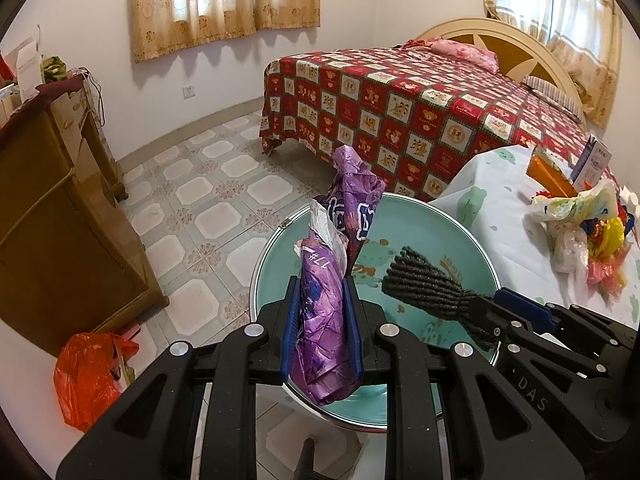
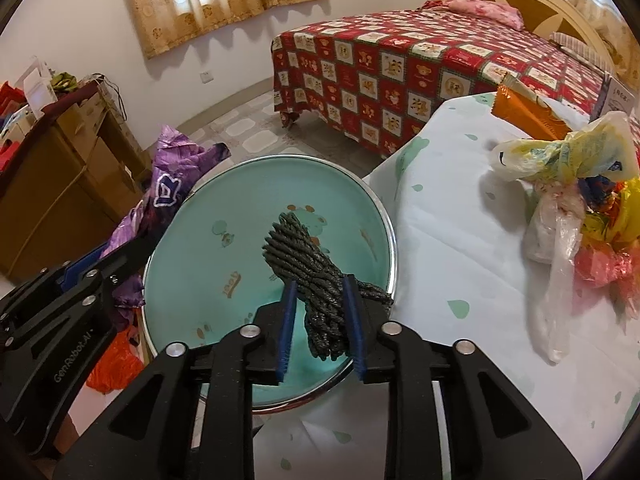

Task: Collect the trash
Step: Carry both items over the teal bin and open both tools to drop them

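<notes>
Purple wrapper (image 1: 320, 320) sits clamped between my left gripper's (image 1: 322, 328) blue pads at lower centre, over the teal basin (image 1: 440, 236). My right gripper (image 2: 322, 320) has the dark rope bundle (image 2: 308, 264) between its jaws, against the right pad, a gap at the left one. At right, bagged trash (image 2: 572, 196) lies on the white cloth (image 2: 460, 248); beyond, upper right, stands the bed (image 2: 400, 68).

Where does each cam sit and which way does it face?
Left wrist: on the left hand-held gripper, angled down at the teal basin; its jaws clamp a purple wrapper; right hand-held gripper at right.
Right wrist: on the right hand-held gripper, angled down into the basin; dark rope bundle between its jaws; left hand-held gripper at left.
Shared: basin, wrapper, rope, bed, trash pile.
</notes>
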